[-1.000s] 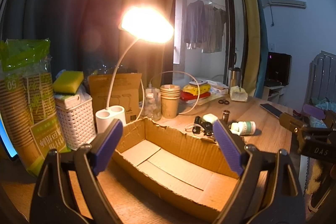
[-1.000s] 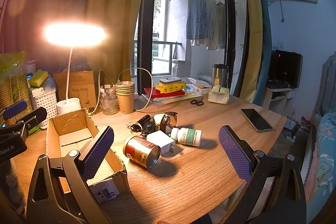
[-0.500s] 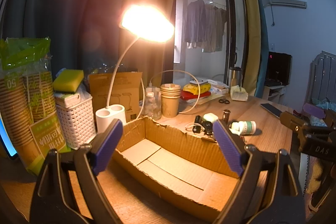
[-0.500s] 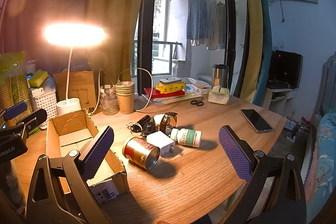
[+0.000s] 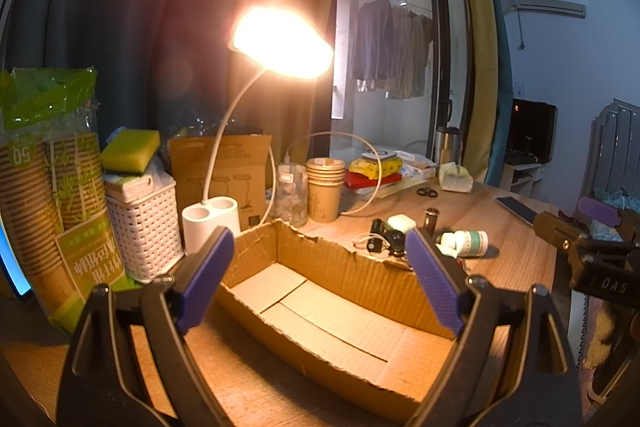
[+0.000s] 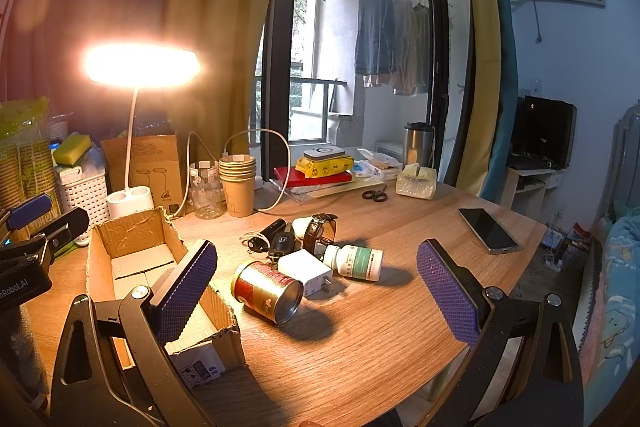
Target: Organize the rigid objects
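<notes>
1. Purple ribbed pads tip both of my tools. My left gripper (image 5: 320, 275) is spread wide with nothing between its fingers, hanging over the cardboard box (image 5: 340, 311); my right gripper (image 6: 316, 291) is just as wide and bare, facing the clutter on the wooden table (image 6: 400, 327).

2. From the left wrist I look straight down into the box: bare flaps on its floor, a torn top edge on the far wall. From the right wrist the same box (image 6: 132, 259) sits to the left, and only here do I see the printed label on its near end.

3. Only the right wrist shows the red tin can (image 6: 268, 291) on its side, open end toward me, just beside the box's corner. Touching it behind is a white charger (image 6: 306, 273), then a white pill bottle (image 6: 354, 262) lying flat, a car key (image 6: 282, 241) and a watch (image 6: 318, 231).

4. The left wrist catches just the pill bottle (image 5: 466, 242) and a few small things beyond the box wall; the can is hidden there.

5. Further out, the right wrist shows a phone (image 6: 490, 231) well apart near the table edge, paper cups (image 6: 238, 187) and the lit desk lamp (image 6: 140, 67).
</notes>
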{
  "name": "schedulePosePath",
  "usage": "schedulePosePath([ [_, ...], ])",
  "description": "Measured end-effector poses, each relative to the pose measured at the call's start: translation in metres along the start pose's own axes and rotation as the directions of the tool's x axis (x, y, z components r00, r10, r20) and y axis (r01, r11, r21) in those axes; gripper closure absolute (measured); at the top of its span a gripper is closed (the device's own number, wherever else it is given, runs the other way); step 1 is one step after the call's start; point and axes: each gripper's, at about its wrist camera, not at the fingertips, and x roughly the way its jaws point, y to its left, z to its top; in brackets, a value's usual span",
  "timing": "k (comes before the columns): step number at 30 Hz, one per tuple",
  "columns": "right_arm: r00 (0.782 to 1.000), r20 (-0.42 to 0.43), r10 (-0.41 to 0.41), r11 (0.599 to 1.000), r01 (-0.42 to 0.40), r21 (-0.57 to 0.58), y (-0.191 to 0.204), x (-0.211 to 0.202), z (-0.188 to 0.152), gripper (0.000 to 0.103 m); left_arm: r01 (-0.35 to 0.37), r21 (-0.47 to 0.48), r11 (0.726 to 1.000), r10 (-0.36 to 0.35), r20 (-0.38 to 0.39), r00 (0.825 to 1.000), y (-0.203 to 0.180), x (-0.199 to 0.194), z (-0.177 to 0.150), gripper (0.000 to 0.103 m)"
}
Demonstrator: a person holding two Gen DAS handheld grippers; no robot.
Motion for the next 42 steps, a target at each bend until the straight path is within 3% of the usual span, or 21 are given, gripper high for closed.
schedulePosePath([
  [15,1.0,-0.017,-0.003,1.0,0.003,0.011,-0.008,0.006,-0.001,0.001,-0.008,-0.016,1.0,0.007,-0.057,0.998,0.0,0.006,-0.006,0.014],
  [20,0.998,-0.055,-0.013,1.0,0.014,0.018,-0.013,0.014,-0.006,0.001,0.0,-0.043,0.999,-0.005,-0.121,0.993,0.003,0.016,-0.008,0.014],
  [24,0.997,-0.08,-0.023,0.999,0.026,0.026,-0.019,0.02,-0.008,0.001,-0.034,-0.081,0.996,0.016,-0.212,0.977,0.007,0.029,-0.016,0.014],
  [27,0.996,-0.085,-0.03,0.999,0.033,0.038,-0.022,0.022,-0.009,0.001,-0.056,-0.135,0.989,0.015,-0.29,0.957,0.014,0.039,-0.022,0.014],
  [33,0.995,-0.097,-0.028,0.997,0.036,0.073,-0.034,0.024,-0.013,0.001,-0.062,-0.153,0.986,-0.006,-0.41,0.912,0.007,0.054,-0.037,0.014],
  [39,0.995,-0.097,-0.03,0.992,0.041,0.118,-0.051,0.023,-0.016,0.001,-0.078,-0.18,0.981,-0.034,-0.549,0.835,0.0,0.066,-0.056,0.014],
  [42,0.995,-0.098,-0.03,0.989,0.044,0.138,-0.06,0.023,-0.019,0.001,-0.073,-0.189,0.979,-0.053,-0.59,0.805,-0.004,0.072,-0.062,0.014],
])
